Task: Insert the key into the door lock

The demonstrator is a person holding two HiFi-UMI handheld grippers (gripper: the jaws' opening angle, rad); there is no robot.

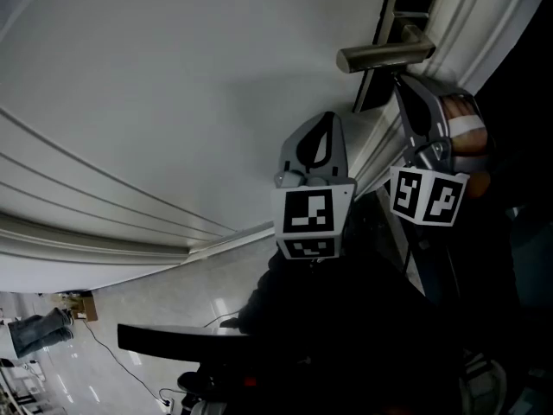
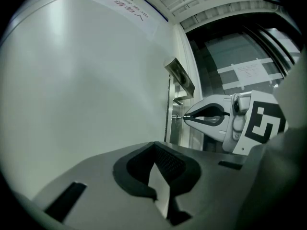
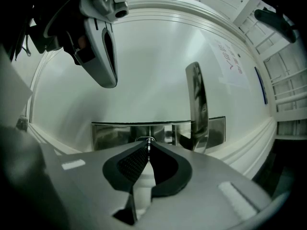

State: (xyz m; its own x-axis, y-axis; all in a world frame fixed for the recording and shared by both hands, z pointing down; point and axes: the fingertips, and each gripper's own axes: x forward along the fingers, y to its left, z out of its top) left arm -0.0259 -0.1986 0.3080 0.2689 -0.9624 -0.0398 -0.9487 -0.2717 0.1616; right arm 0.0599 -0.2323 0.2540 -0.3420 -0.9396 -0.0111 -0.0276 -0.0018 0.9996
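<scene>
At the lock plate (image 3: 115, 134), the right gripper (image 3: 147, 146) presses the key (image 3: 148, 139) to the keyhole.
Its jaws are drawn narrow, pads clamped on the key, which sits edge-on between them. Only a short metal sliver shows past the tips, meeting the polished plate just beside the lever handle (image 3: 195, 99); how deep it sits in the lock I cannot tell. The key looks small, light, stiff and smooth, so it will likely twist or slide in the pads if pushed off-axis. The flat head is the place to hold it, blade in line with the jaws. The left gripper (image 2: 154, 147) has its jaws together with nothing between them, near the right one but apart from it and off the white door (image 3: 158, 56).
</scene>
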